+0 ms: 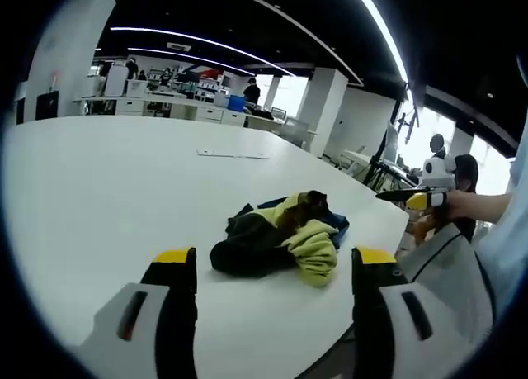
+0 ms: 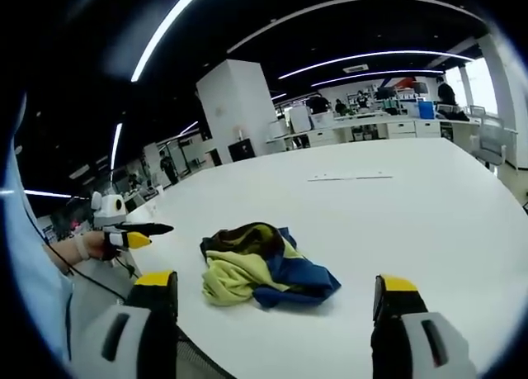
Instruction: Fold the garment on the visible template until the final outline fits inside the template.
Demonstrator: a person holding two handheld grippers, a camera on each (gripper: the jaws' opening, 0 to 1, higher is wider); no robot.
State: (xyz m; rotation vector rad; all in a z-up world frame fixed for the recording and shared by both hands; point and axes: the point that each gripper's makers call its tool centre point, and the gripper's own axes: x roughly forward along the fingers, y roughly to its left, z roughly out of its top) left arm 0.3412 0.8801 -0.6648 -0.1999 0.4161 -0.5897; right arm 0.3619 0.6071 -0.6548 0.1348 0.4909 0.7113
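Observation:
A crumpled garment [image 1: 309,243] in yellow-green, black, blue and brown lies in a heap on the white table [image 1: 124,181], close to its near edge. My left gripper [image 1: 275,257] hovers open just short of the heap, its yellow-tipped jaws wide apart with nothing between them. The right gripper [image 1: 398,197] comes in from the right, held by a hand off the table edge. In the right gripper view the garment [image 2: 256,267] lies ahead of my open right gripper [image 2: 276,281], and the left gripper [image 2: 136,233] shows at the left. A thin pale strip [image 1: 233,154] [image 2: 351,178] lies flat farther back.
The table edge [image 1: 388,230] runs close behind the heap. A person's pale sleeve [image 1: 503,255] is at the right. Office desks [image 1: 165,106], white pillars [image 2: 235,106] and distant people stand beyond the far side of the table.

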